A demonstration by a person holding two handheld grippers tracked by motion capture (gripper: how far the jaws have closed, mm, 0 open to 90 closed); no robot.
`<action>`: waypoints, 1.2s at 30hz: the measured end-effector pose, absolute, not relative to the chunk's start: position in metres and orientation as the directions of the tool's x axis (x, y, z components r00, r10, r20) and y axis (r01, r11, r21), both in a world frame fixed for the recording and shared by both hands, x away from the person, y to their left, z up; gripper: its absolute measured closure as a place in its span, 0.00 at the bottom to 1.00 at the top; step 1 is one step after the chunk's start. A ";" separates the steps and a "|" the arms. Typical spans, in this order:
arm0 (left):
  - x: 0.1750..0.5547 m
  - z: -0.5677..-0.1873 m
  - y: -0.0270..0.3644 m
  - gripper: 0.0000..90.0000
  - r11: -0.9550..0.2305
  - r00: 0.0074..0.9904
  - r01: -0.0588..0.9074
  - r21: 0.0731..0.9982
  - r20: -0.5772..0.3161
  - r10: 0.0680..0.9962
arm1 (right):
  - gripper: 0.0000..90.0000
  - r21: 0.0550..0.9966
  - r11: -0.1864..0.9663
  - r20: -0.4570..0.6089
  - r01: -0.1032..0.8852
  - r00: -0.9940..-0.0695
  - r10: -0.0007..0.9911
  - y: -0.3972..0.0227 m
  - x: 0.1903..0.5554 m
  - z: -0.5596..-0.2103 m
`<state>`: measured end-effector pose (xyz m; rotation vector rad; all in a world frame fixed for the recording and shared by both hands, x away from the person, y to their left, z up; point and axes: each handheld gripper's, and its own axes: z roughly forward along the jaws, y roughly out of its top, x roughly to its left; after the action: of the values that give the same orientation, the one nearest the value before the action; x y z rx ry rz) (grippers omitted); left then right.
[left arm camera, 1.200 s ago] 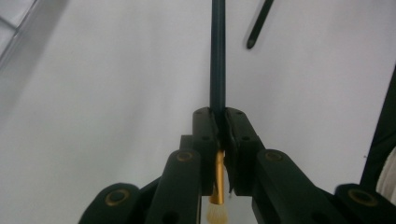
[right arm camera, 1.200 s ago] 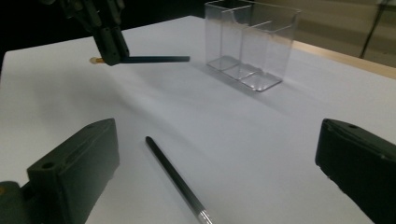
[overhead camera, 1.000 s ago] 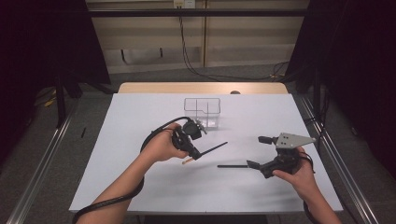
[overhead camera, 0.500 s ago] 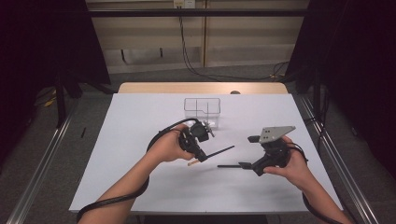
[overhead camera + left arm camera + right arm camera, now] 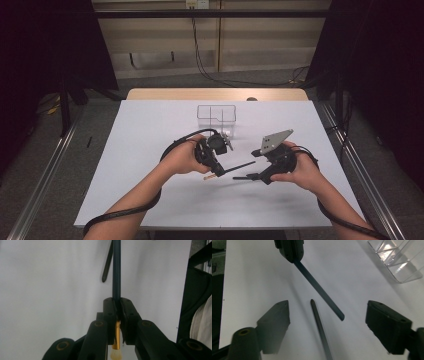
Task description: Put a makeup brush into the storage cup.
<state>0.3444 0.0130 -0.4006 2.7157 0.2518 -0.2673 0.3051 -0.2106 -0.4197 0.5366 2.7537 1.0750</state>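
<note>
My left gripper is shut on a paintbrush with a dark blue handle, gold ferrule and pale bristles. It holds the brush just above the ferrule, and the handle points right towards the other hand. My right gripper faces it with its jaws wide apart. They have just been closing, with nothing pressed between them. The handle's free end reaches in between them. A second thin dark stick lies on the table below.
A clear divided box stands on the white table behind the grippers. A wooden strip runs along the far edge, with metal rails on both sides. Cables trail from both grippers.
My right gripper has moved left towards the brush handle, so the gap between the two grippers has shrunk. The left gripper has barely shifted and still holds the brush.
</note>
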 end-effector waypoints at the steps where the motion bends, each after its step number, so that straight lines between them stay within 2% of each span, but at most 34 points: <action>1: 0.344 -0.401 0.013 0.93 -0.905 0.965 0.211 0.368 -0.228 0.132 | 0.29 0.669 0.690 0.003 0.277 -0.929 0.371 -0.208 0.306 -0.420; 2: 0.344 -0.400 0.012 0.93 -0.914 0.969 0.185 0.360 -0.221 0.109 | 0.31 0.662 0.698 0.000 0.273 -0.931 0.364 -0.206 0.306 -0.419; 8: 0.343 -0.402 0.009 0.93 -0.909 0.967 0.194 0.370 -0.229 0.113 | 0.51 0.640 0.729 -0.004 0.243 -0.948 0.319 -0.195 0.310 -0.417; 11: 0.343 -0.403 0.008 0.93 -0.903 0.963 0.210 0.376 -0.237 0.125 | 0.58 0.631 0.741 0.012 0.232 -0.957 0.290 -0.192 0.311 -0.416; 13: 0.345 -0.402 0.007 0.93 -0.917 0.969 0.176 0.357 -0.227 0.098 | 0.62 0.620 0.751 0.007 0.227 -0.959 0.284 -0.189 0.312 -0.415; 15: 0.345 -0.403 0.006 0.93 -0.912 0.967 0.185 0.365 -0.233 0.103 | 0.68 0.604 0.757 0.038 0.247 -0.958 0.283 -0.188 0.313 -0.415; 20: 0.344 -0.404 0.003 0.93 -0.912 0.965 0.190 0.364 -0.242 0.104 | 0.69 0.583 0.783 0.018 0.218 -0.966 0.256 -0.183 0.313 -0.415; 21: 0.346 -0.403 0.003 0.93 -0.918 0.968 0.166 0.359 -0.235 0.083 | 0.69 0.581 0.787 0.017 0.207 -0.970 0.243 -0.182 0.313 -0.415; 22: 0.344 -0.404 0.002 0.93 -0.907 0.963 0.196 0.374 -0.248 0.106 | 0.70 0.584 0.786 0.018 0.200 -0.972 0.234 -0.181 0.313 -0.415; 25: 0.344 -0.404 0.001 0.93 -0.909 0.962 0.192 0.369 -0.254 0.100 | 0.79 0.571 0.800 0.019 0.185 -0.977 0.213 -0.177 0.312 -0.416; 28: 0.346 -0.403 0.001 0.93 -0.921 0.968 0.146 0.362 -0.245 0.057 | 0.86 0.559 0.813 0.004 0.161 -0.981 0.192 -0.177 0.311 -0.417; 36: 0.356 -0.400 0.013 0.93 -0.869 0.945 0.203 0.451 -0.323 0.054 | 0.92 0.586 0.799 0.008 0.135 -0.987 0.161 -0.184 0.308 -0.424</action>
<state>0.3559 0.0131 -0.3998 2.6039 0.1837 -0.4137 0.3076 -0.1835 -0.4240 0.2421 2.9394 0.9521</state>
